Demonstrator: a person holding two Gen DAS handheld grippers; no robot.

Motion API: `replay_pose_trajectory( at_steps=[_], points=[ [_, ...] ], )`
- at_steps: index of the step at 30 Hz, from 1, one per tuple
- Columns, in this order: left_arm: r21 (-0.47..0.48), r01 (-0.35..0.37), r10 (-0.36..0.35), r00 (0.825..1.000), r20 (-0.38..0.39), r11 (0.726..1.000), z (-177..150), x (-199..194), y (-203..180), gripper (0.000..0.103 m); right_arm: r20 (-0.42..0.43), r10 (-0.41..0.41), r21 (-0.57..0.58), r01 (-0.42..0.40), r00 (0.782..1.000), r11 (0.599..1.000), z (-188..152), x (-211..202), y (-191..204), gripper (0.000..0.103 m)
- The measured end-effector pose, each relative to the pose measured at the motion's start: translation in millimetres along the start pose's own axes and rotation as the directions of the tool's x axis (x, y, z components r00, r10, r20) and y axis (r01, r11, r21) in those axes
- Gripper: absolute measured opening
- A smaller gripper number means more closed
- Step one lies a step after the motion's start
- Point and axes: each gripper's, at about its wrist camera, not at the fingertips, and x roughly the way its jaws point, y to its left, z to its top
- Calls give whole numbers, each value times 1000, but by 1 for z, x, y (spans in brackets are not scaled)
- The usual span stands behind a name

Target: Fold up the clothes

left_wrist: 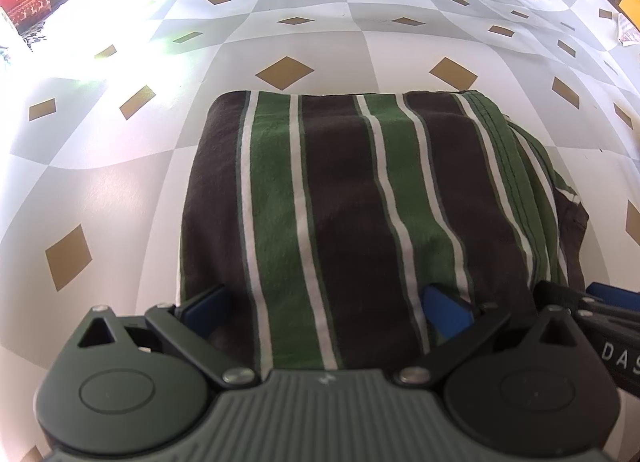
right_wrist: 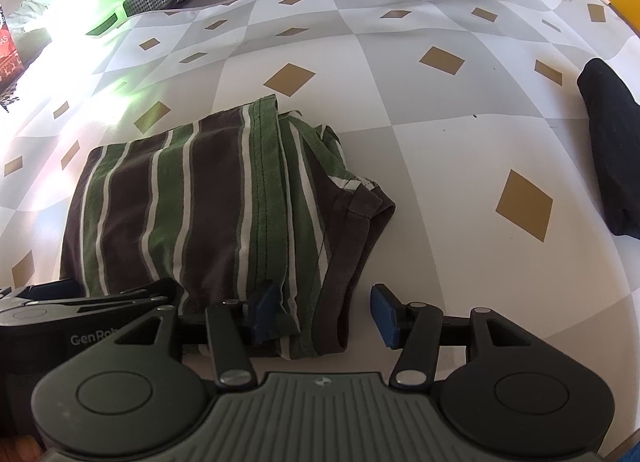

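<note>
Both claws parked at the near edge of the folded striped shirt (left_wrist: pixel 360 201)

The shirt lies folded on the checked tablecloth (left_wrist: pixel 360 45), its bulkier collar side at your right, well clear of the black garment (right_wrist: pixel 612 149). Your left gripper (left_wrist: pixel 326 306) straddles the near edge, spread wide, pinching nothing. Your right gripper (right_wrist: pixel 324 312) stands released around the near right corner, pads apart and not pressing, probably so the fold stays undisturbed.

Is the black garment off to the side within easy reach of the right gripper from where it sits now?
Probably yes: the right gripper is open at the striped shirt, and only bare tablecloth lies between it and the black garment.
</note>
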Motion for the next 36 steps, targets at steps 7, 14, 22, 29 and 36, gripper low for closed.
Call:
replay_pose_trajectory(
  at_steps=[7, 14, 22, 29, 36],
  points=[
    [-8, -4, 4, 1000, -3, 1000, 4, 3, -1, 103, 4, -19, 13, 19, 1000, 1000, 2, 2, 2, 55],
    [2, 2, -2, 1000, -8, 1000, 7, 1, 1, 103, -44, -7, -20, 6, 999, 1000, 13, 1, -3, 57],
    [-45, 28, -28, 1000, -5, 999, 9, -8, 17, 103, -65, 143, -47, -146, 988, 988, 36, -12, -23, 56],
    [-41, 28, -29, 999, -17, 999, 12, -10, 28, 103, -129, 257, -80, -268, 958, 960, 59, -5, -38, 57],
    [-137, 59, -64, 998, -27, 989, 17, -9, 53, 103, -175, 368, 37, -367, 913, 929, 74, 16, -58, 56]
  ],
)
